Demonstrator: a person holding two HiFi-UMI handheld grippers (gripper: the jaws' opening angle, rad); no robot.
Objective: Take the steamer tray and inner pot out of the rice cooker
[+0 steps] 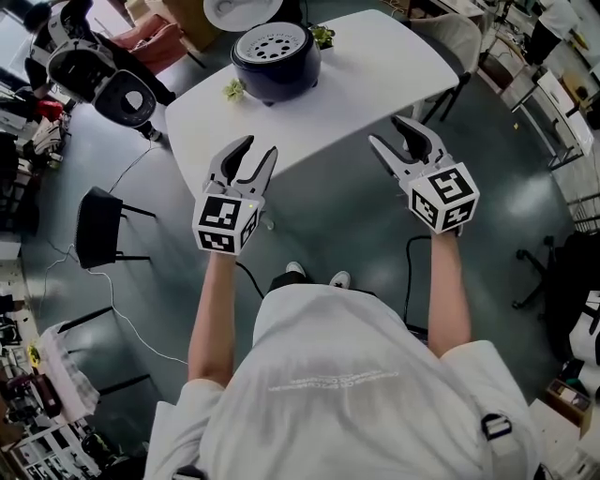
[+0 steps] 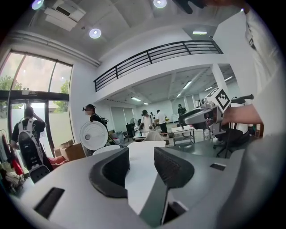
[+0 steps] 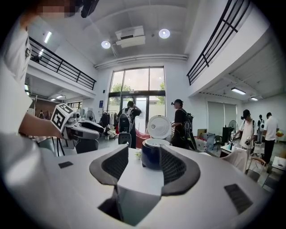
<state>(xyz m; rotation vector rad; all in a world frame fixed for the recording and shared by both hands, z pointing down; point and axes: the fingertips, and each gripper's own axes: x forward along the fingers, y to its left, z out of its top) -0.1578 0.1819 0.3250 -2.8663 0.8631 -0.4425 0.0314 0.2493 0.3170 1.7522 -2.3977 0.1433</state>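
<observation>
White table (image 1: 375, 66), black chair (image 1: 97, 225), perhaps a small plant (image 1: 233, 89), grey floor (image 1: 328, 234)

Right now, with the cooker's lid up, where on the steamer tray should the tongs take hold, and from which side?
Its rim, from above on the near side, probably. The steamer tray lies flat in the mouth of the rice cooker, leaving only its top edge exposed, and the raised lid blocks the far side. Handles, if any, are too small to see.
</observation>
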